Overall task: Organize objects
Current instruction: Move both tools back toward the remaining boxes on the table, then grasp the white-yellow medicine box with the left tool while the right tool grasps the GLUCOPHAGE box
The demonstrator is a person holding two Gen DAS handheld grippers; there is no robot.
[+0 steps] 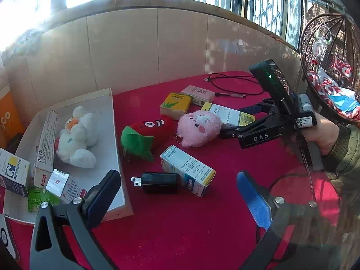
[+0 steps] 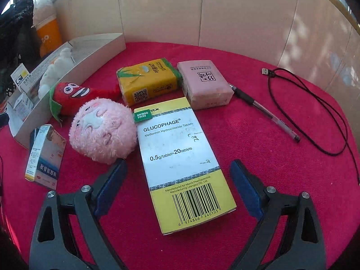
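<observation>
the right gripper (image 2: 177, 180) is spread wide and holds nothing; its two blue-padded fingers (image 2: 244, 189) stand on either side of the near end of a glucophage tablet box (image 2: 180, 162) without touching it. the box lies flat on the red worktop (image 2: 270, 157), barcode end nearest. just left of it, touching its far left corner, sits a round pink plush face (image 2: 102, 130). beyond that lies a red strawberry plush (image 2: 72, 92) with a green leaf collar. at the far end of the tablet box are a yellow tissue pack (image 2: 148, 79) and, to its right, a pink tissue pack (image 2: 204, 83), side by side. a pen (image 2: 265, 112) lies to the right of the pink pack, and a black usb cable (image 2: 303, 103) loops further right. a small blue and white medicine box (image 2: 45, 155) lies near the left edge.

the left gripper (image 1: 177, 198) is also wide open and empty, hovering above the near worktop. just beyond it lie a black plug adapter (image 1: 157, 182) and the same medicine box, touching each other. to the left is a shallow white cardboard tray (image 1: 112, 135) holding a white plush toy (image 1: 76, 137) and several medicine boxes (image 1: 45, 144). a hand (image 1: 324, 135) holds the right gripper at the far right.
</observation>
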